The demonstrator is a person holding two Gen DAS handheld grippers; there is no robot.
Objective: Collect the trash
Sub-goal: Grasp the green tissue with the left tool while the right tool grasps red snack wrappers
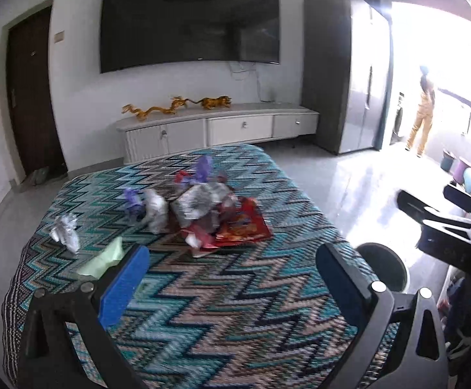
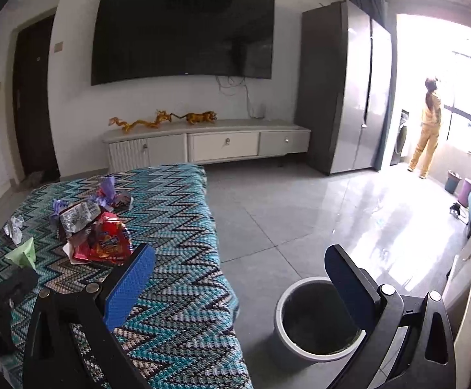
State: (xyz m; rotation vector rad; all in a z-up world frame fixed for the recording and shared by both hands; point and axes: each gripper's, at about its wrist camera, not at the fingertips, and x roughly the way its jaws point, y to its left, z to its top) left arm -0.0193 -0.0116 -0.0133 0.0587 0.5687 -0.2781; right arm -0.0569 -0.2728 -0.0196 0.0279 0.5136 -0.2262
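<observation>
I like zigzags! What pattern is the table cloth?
The cloth has teal, beige and dark zigzag stripes, clearest in the left wrist view.

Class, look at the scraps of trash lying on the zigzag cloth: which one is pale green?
The pale green wrapper, lying at the near left beside the left gripper. The others are silver, purple or red, such as the red snack bag.

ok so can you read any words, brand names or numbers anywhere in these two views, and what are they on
Nothing can be read for certain.
red snack bag: bright printed lettering, too blurred to read.
silver foil wrapper: small dark print, too small to read.
TV: a tiny mark on its lower edge, unreadable.
right claw: faint embossed marks on its body in the left view, not legible.
</observation>
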